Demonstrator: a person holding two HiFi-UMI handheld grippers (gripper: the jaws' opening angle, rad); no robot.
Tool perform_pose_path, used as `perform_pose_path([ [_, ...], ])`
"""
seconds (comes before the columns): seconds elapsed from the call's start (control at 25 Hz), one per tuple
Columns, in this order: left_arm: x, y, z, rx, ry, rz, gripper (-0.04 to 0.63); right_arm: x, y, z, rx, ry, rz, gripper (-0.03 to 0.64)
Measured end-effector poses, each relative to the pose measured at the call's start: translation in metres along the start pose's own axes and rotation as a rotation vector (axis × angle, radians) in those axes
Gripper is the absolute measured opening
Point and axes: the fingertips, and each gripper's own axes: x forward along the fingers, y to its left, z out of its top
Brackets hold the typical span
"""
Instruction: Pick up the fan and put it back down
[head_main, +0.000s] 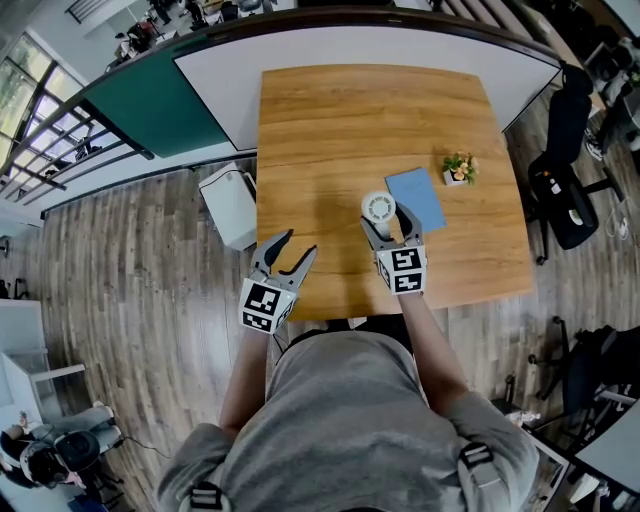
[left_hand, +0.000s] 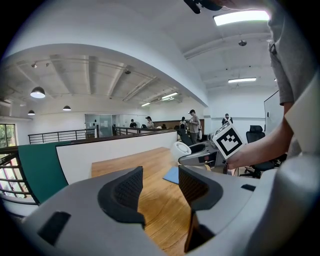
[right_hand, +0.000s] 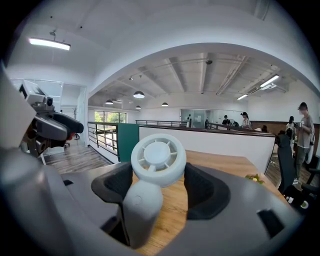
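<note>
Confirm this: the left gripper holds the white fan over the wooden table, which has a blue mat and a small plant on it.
Not right. The fan is in the right gripper, jaws closed on it, as the right gripper view shows; the left gripper has its jaws apart with nothing between them. The table, blue mat and plant are as you say.

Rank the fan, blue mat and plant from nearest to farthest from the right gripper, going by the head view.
1. Fan: gripped between the right gripper's jaws.
2. Blue mat: just beyond, to the right.
3. Plant: farthest, past the mat's far right corner.
</note>
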Motion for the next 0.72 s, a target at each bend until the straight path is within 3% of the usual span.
perform_pose_path([
  [0.72, 0.005, 0.017, 0.015, 0.005, -0.032, 0.019, 0.239, -0.006, 0.009, 0.043, -0.035, -0.081, 0.017, 0.334],
])
